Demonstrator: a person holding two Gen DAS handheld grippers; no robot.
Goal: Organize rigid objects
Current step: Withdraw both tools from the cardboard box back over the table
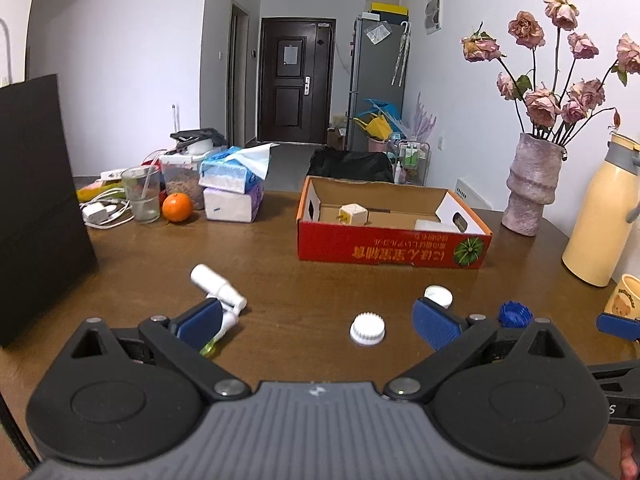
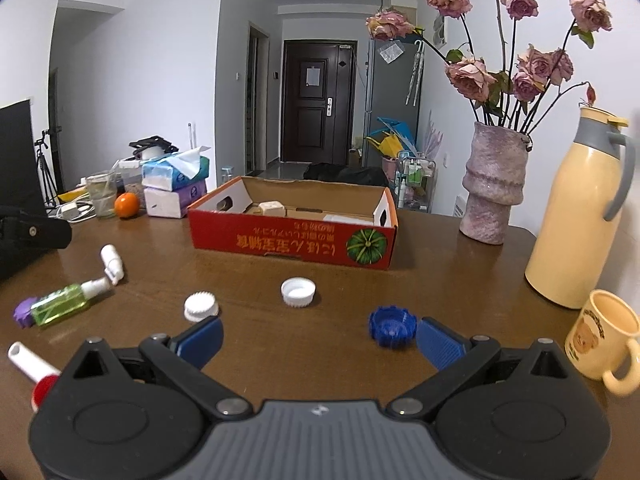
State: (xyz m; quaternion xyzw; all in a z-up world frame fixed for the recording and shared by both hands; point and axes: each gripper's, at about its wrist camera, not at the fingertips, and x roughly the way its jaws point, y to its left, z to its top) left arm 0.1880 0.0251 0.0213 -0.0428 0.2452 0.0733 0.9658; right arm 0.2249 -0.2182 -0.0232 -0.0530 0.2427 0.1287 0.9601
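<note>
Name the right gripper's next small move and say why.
Probably ease the open right gripper a little right and forward so its fingers straddle the blue cap, then close. The cap lies loose on the table, just inside the right finger, outside the red box.

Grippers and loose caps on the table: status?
Left gripper open, empty. Right gripper open, empty. Ridged blue plastic cap beside right finger, ungripped. Red cardboard box ahead, path unobstructed.

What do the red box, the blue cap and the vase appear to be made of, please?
Red box: cardboard, going by the raw brown inside walls and folded flaps; printed, slightly glossy outside.
Blue cap: likely moulded plastic, with ridged edge and even saturated colour.
Vase: probably ceramic or stoneware; a rough, mottled pink-grey matte surface, though the finish could be painted.
</note>
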